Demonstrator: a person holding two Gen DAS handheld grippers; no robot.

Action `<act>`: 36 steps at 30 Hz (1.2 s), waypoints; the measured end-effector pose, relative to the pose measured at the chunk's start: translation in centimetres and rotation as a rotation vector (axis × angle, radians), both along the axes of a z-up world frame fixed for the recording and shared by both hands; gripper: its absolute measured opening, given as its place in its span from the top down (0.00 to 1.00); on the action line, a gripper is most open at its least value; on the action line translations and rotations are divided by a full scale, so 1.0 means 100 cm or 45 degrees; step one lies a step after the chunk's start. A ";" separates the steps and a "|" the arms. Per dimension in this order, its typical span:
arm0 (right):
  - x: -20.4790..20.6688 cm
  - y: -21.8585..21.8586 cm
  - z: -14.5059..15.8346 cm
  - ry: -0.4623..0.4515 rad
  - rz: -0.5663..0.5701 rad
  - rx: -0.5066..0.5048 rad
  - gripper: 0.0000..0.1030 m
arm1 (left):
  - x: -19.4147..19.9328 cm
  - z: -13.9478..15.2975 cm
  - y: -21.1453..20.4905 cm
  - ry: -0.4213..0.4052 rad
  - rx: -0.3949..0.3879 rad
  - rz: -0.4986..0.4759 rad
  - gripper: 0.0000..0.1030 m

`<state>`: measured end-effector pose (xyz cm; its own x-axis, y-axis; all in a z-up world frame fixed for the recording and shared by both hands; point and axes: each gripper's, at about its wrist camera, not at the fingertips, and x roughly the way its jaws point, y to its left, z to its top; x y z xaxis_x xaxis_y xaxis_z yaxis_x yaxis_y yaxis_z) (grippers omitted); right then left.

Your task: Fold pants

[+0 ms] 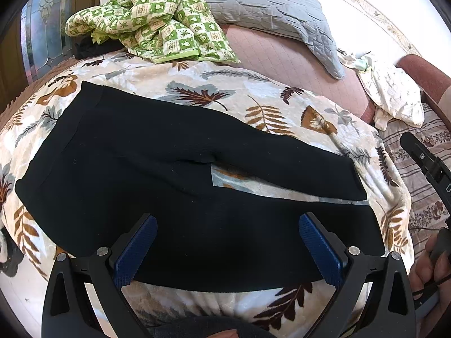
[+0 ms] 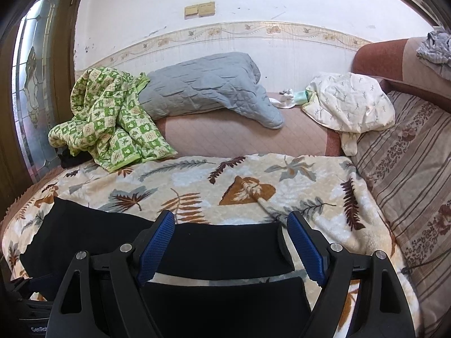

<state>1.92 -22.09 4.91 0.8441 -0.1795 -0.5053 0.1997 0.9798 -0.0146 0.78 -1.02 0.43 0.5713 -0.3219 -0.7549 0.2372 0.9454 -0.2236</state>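
Black pants lie flat beneath both gaping tools.

Right gripper, fingers spread, above black pants on blanket.

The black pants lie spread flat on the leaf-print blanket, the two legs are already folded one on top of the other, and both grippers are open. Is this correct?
Not quite. The legs of the black pants are not stacked: the left wrist view shows them side by side, with a strip of the leaf-print blanket between them. The rest holds: pants flat, left gripper and right gripper open.
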 end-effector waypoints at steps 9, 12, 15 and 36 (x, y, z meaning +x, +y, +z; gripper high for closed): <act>0.002 0.005 -0.002 0.023 -0.003 -0.007 0.19 | 0.001 -0.002 0.003 0.009 -0.018 -0.001 0.01; 0.003 0.006 -0.003 0.031 -0.004 -0.006 0.19 | 0.002 -0.002 0.005 0.010 -0.023 -0.002 0.01; 0.004 0.004 -0.006 0.048 -0.011 -0.006 0.19 | 0.002 -0.002 0.006 0.011 -0.026 -0.002 0.01; 0.012 0.005 -0.020 0.124 -0.022 -0.042 0.19 | 0.017 -0.010 0.002 0.063 -0.067 0.002 0.01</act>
